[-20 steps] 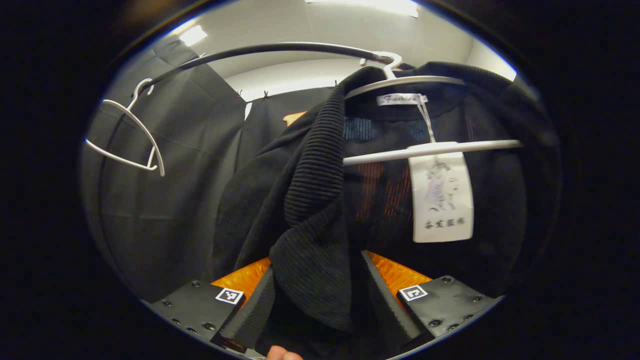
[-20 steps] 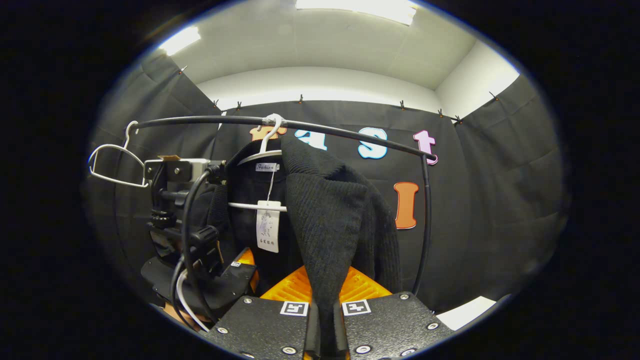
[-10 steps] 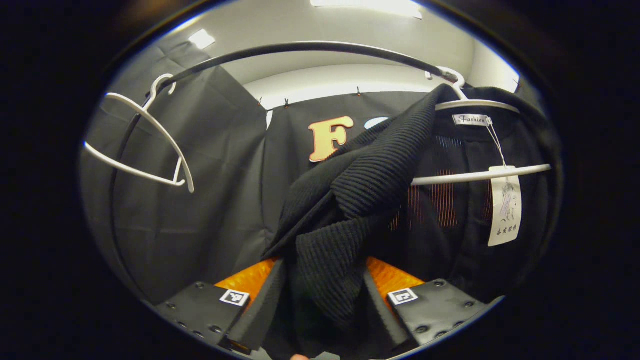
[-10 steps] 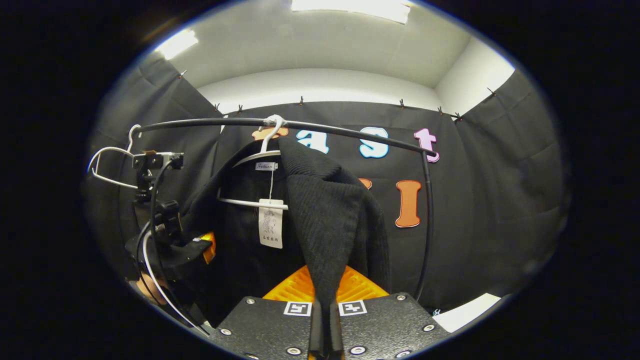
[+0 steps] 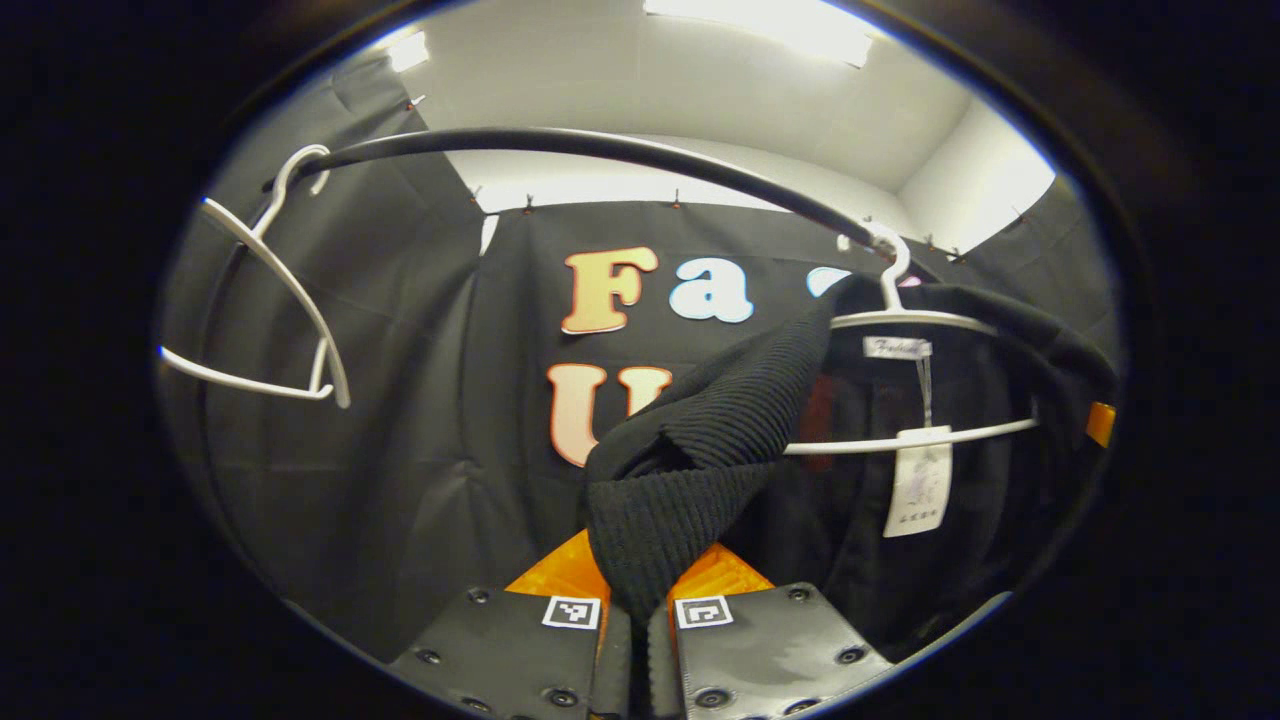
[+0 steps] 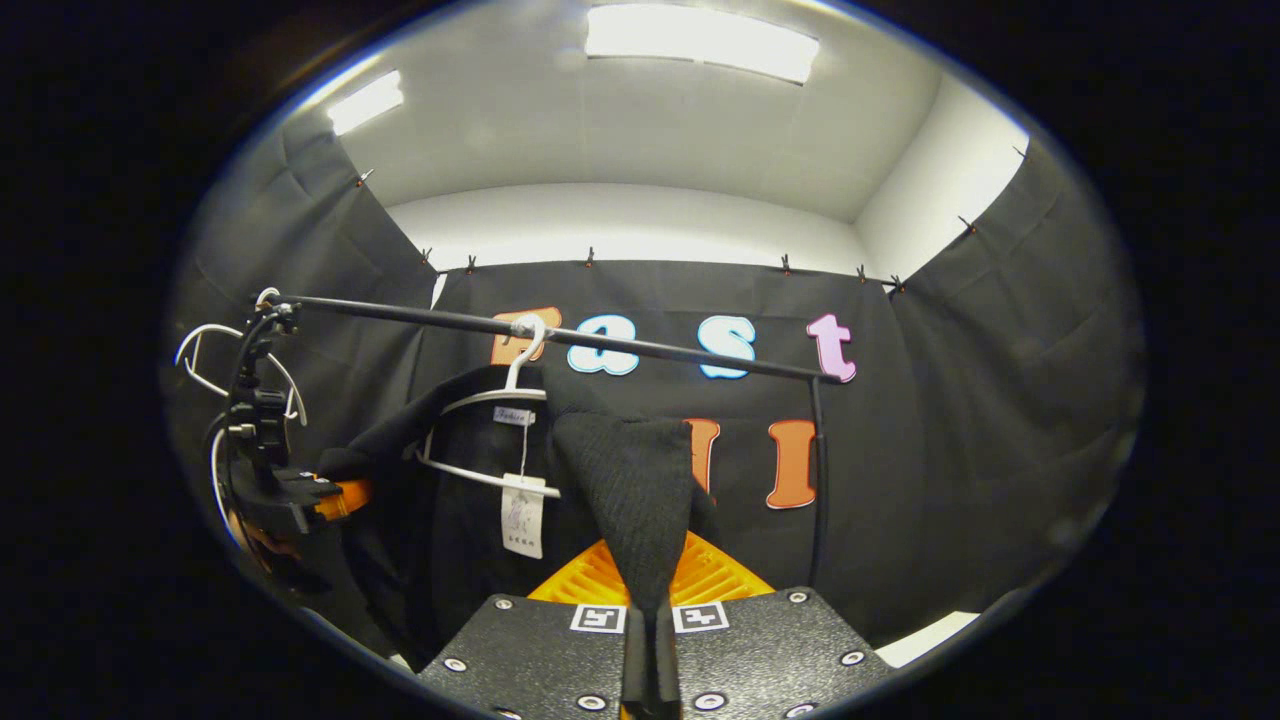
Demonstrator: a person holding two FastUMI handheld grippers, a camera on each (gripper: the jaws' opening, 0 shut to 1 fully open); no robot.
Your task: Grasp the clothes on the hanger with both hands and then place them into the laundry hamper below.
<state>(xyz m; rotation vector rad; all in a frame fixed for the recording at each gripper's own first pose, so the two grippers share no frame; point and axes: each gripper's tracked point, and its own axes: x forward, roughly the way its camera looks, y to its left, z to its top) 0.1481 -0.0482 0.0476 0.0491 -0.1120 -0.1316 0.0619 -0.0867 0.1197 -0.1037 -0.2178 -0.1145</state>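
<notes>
Your left tool [image 5: 637, 625] is clamped on the sweater [image 5: 690, 470], your right tool [image 6: 652, 635] clamped on its other edge; it hangs on the hanger [image 6: 485, 425] on the rail [image 6: 560, 335], stretched between both.

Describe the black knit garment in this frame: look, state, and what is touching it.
The black garment is a ribbed knit, still draped on a white hanger hooked on the black rail. A white tag hangs inside it. The left gripper and right gripper each pinch a front edge, pulling it outward.
</notes>
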